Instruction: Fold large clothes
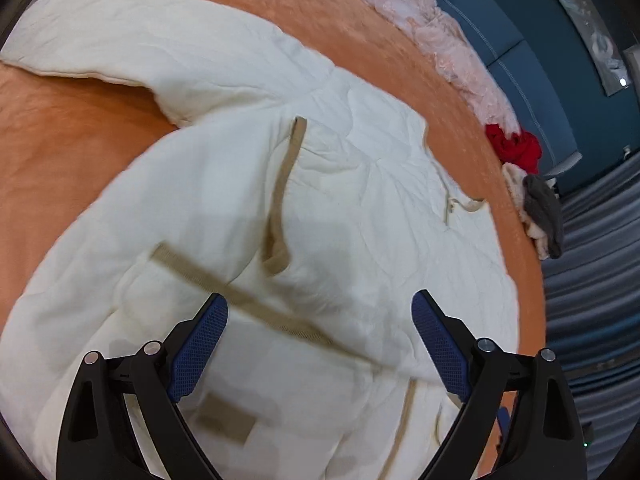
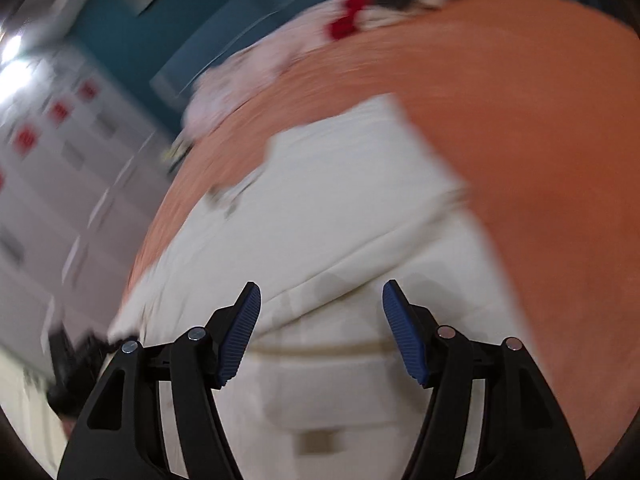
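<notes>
A big cream padded jacket with tan trim lies spread on an orange bed cover. One sleeve stretches toward the upper left of the left wrist view. My left gripper hovers above the jacket's body, jaws wide apart, nothing between the blue pads. In the blurred right wrist view the same jacket lies below my right gripper, which is open and holds nothing. A folded edge of the jacket runs just beyond its pads.
A pale pink fluffy garment, a red cloth and a grey-and-cream garment lie along the bed's far edge. A blue headboard and grey curtain stand behind. White cabinets with red marks are at left in the right wrist view.
</notes>
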The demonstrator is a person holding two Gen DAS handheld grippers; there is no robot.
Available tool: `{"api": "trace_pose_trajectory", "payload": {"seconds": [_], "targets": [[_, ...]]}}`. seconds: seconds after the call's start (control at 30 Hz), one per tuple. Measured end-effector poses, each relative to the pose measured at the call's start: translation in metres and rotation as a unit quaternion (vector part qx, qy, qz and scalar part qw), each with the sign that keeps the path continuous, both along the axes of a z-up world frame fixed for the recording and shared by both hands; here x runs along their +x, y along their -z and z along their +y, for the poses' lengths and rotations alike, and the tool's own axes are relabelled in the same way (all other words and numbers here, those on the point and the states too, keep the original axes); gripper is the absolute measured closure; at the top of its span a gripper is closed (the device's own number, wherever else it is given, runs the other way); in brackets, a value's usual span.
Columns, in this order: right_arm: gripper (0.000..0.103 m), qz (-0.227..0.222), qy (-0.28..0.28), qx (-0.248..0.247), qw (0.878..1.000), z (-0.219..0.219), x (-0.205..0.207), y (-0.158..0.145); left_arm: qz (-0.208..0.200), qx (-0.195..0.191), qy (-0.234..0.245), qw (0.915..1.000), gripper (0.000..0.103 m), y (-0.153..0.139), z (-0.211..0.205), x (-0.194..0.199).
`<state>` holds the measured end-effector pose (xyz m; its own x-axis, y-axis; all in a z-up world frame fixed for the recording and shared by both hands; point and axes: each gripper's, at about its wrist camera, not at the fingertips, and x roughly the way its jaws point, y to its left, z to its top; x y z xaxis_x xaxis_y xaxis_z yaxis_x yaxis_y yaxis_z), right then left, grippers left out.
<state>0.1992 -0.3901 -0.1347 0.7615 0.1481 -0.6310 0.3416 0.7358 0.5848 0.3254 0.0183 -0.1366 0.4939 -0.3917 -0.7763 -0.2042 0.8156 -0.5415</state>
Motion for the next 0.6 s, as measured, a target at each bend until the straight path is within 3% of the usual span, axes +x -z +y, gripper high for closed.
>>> {"api": "trace_pose_trajectory", "payload": {"seconds": [0.07,0.13,0.2,0.23,0.27,0.3,0.43,0.53,0.6], "targets": [[0.041,0.001,0.026,0.029,0.999,-0.023,0.001,0.011,-0.006,0.009,0.004,0.9999,0.031,0.000,-0.004,0.007],[0.042,-0.001,0.049,0.063,0.997,-0.041,0.006,0.023,-0.003,0.010,0.015,0.9998,0.070,0.001,-0.006,0.015],[0.049,-0.019,0.067,0.101,0.992,-0.053,0.012,0.031,-0.010,0.024,0.018,0.9995,0.097,-0.003,-0.005,0.021],[0.060,-0.026,0.069,0.113,0.991,-0.054,0.015,0.033,-0.023,0.035,0.026,0.9988,0.098,-0.010,-0.005,0.023],[0.084,-0.030,0.068,0.115,0.991,-0.056,0.022,0.032,-0.032,0.046,0.028,0.9981,0.098,-0.014,-0.003,0.023],[0.096,-0.027,0.067,0.104,0.992,-0.055,0.026,0.028,-0.045,0.062,0.026,0.9967,0.099,-0.021,-0.002,0.023],[0.097,-0.078,0.043,0.015,0.996,-0.031,0.027,-0.013,-0.080,0.092,0.025,0.9922,0.099,-0.037,0.008,0.018],[0.097,-0.029,0.020,-0.070,0.997,-0.012,0.035,-0.007,-0.057,0.136,0.038,0.9883,0.099,-0.009,0.005,0.015],[0.097,0.016,0.012,-0.094,0.995,-0.007,0.042,0.014,-0.038,0.146,0.042,0.9877,0.098,0.013,0.002,0.016]]}}
